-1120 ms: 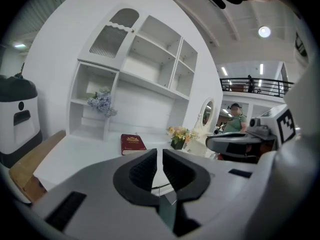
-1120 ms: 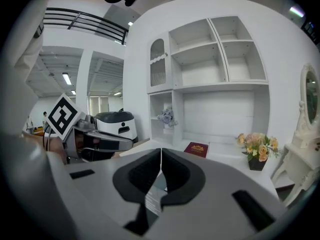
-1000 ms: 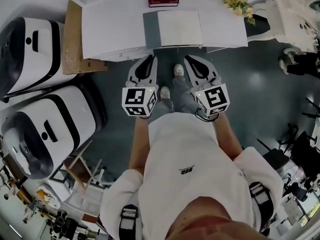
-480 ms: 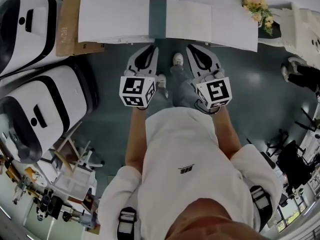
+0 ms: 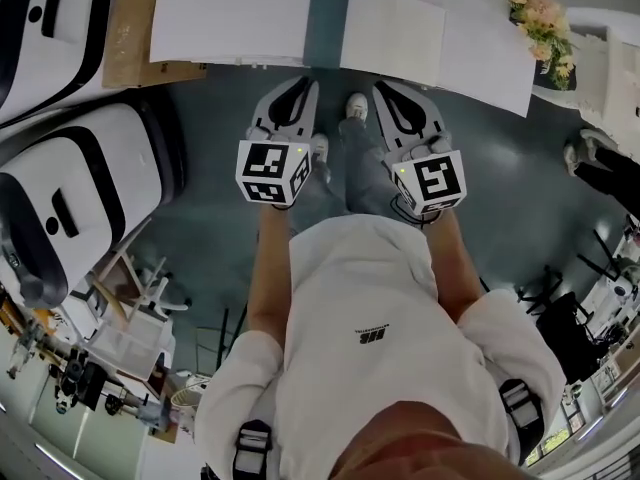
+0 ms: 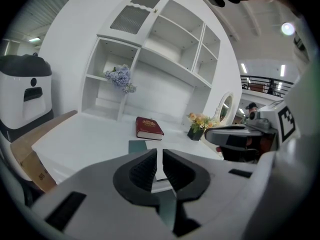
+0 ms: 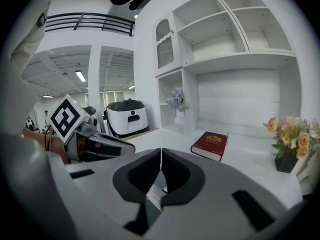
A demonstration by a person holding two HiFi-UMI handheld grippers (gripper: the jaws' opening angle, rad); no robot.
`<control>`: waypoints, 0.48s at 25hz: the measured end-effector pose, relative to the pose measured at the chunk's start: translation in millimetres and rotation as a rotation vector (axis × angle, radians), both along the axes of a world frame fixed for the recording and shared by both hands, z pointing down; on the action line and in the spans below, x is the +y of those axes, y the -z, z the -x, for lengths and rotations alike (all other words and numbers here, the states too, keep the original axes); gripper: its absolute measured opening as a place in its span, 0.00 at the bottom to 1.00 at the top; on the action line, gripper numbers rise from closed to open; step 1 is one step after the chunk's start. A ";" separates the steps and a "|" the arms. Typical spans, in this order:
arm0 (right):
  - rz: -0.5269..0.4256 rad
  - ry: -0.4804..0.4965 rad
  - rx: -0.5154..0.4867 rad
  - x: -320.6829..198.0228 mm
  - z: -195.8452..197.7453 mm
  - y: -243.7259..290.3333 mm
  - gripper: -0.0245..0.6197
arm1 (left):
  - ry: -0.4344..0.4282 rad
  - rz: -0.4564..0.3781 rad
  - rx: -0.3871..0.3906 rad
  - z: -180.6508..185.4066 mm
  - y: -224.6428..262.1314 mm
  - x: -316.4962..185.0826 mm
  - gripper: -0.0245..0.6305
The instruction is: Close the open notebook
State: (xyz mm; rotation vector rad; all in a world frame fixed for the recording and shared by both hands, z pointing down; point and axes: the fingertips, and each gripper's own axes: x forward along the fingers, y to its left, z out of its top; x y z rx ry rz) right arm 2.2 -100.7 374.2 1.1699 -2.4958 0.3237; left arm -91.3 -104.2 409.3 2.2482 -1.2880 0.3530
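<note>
Ahead of both jaws: the open notebook (image 5: 390, 30) lies flat at the near edge of the desk (image 5: 230, 13), just beyond my tips and untouched.
Long axis: it is spread left to right across me, with the spine running away, roughly between my grippers.
Halves: the dark teal leaf faces my left gripper (image 5: 297, 86) and the white page faces my right gripper (image 5: 387, 90); neither is clearly nearer.
Jaws: the left is pinched to a thin slit and the right is clenched tip to tip; both are empty.
Room: a red book (image 6: 149, 127) and flowers (image 5: 540, 16) sit beyond the notebook, and white machines (image 5: 70, 208) stand on the floor to my left.
</note>
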 end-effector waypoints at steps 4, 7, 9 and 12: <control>0.013 0.011 -0.009 -9.8 5.5 -10.0 0.04 | 0.018 0.017 0.000 2.7 -12.9 -6.0 0.04; 0.029 0.018 -0.017 -20.7 12.0 -19.5 0.04 | 0.031 0.039 0.002 6.0 -26.7 -14.4 0.04; 0.039 0.023 -0.023 -26.1 16.9 -27.0 0.04 | 0.039 0.052 0.005 8.3 -36.7 -19.0 0.04; 0.053 0.039 -0.024 -28.4 23.3 -38.3 0.04 | 0.053 0.064 0.011 10.8 -49.0 -22.0 0.04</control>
